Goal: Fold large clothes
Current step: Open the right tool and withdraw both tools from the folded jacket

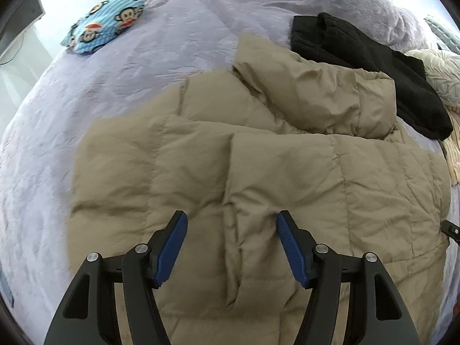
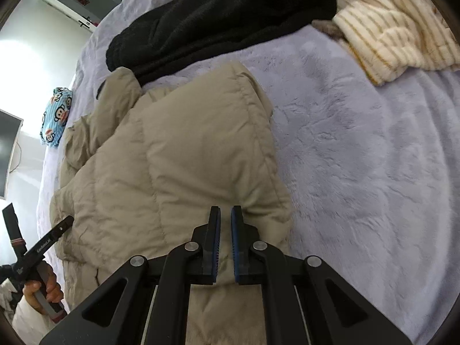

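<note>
Left wrist view looks steeply down, close over the tan puffer jacket [image 1: 258, 172]; right wrist view likewise [image 2: 172, 158]. Both share the jacket and the lilac bedspread [image 1: 143, 57] [image 2: 359, 143].

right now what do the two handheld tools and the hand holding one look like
Both tools share one build: black plastic linkage arms with round silver pivot pins, ending in flat fingers faced with ribbed blue pads. The left tool and right tool match. In the right wrist view, the left one's black body carries small white lettering, gripped by a hand with a white sleeve below.

Readable text: one faint mark
Left gripper [image 2: 61, 225] finger at 8 o'clock bore small white lettering, too blurred to read.
</note>
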Demonstrator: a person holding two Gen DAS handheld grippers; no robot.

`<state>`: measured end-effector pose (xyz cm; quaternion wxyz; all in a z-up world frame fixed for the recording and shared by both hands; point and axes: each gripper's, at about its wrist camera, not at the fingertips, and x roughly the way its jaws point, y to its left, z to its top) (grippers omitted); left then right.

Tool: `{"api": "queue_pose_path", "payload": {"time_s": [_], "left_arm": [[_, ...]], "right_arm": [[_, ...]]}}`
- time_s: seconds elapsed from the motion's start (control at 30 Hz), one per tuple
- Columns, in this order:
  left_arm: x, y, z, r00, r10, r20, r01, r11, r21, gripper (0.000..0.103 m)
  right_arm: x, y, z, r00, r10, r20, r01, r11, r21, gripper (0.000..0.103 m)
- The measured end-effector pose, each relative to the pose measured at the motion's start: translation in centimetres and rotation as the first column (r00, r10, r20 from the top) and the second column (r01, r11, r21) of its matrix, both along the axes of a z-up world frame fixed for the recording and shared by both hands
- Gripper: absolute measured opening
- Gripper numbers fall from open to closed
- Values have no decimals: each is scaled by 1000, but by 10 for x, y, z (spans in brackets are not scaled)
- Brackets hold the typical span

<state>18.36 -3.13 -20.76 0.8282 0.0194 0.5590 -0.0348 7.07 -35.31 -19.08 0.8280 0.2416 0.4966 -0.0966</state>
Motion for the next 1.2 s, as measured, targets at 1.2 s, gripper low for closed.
{"api": "queue_pose_path", "payload": {"time_s": [1.2], "left_arm": [[-184, 15, 126, 999, 34, -29, -34, 999, 3, 103]], "right_arm": [[-155, 84, 86, 995, 50, -84, -44, 996, 78, 41]]}}
